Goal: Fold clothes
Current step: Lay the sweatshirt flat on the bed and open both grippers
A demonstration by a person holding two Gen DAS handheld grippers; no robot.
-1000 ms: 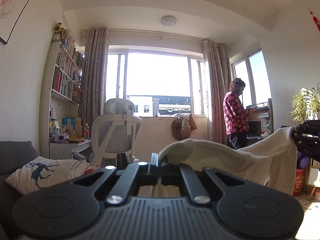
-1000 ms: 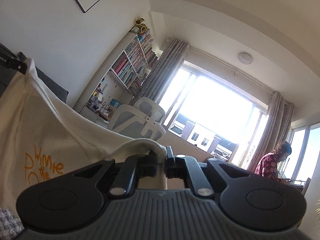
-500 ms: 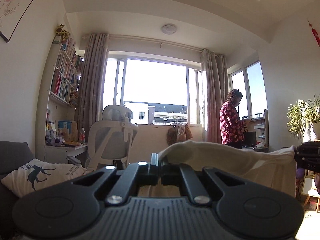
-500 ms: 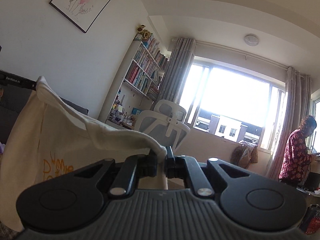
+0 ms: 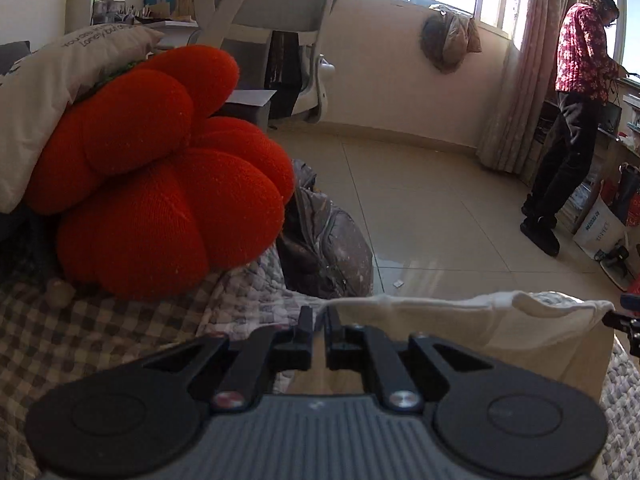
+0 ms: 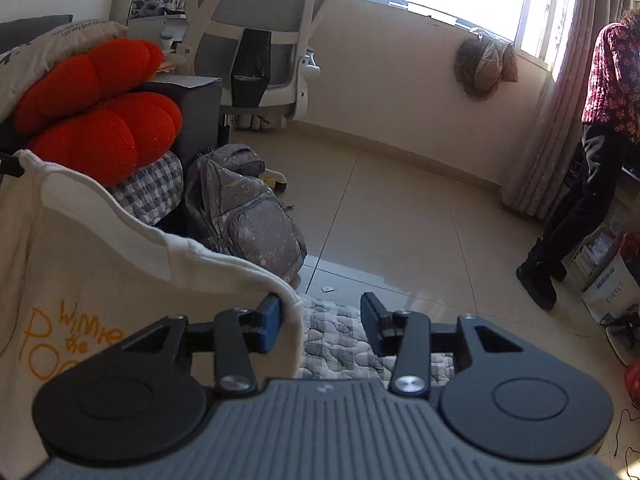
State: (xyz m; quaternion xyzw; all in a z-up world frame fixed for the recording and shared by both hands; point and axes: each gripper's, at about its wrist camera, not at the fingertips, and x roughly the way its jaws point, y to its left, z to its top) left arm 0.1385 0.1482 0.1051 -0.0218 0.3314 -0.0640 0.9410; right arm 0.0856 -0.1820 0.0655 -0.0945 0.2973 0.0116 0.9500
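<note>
Left gripper (image 5: 318, 322) pinched on shirt (image 5: 460, 320) edge, lower centre; right gripper (image 6: 320, 322) jaws just opening, shirt draped against one finger (image 6: 269, 322). Risk: released corner slumps unevenly onto quilt (image 6: 340, 340), skewing fold.

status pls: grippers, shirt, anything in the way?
Left gripper shut on cream shirt. Right gripper jaws just opening, shirt edge draped on one finger. Red cushion beside it on the checked cover.

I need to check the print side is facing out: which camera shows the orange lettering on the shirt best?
The right wrist view: the orange lettering on the cream shirt faces that camera, partly cut off by the gripper body. The left wrist view shows only the shirt's plain top edge, no lettering.
</note>
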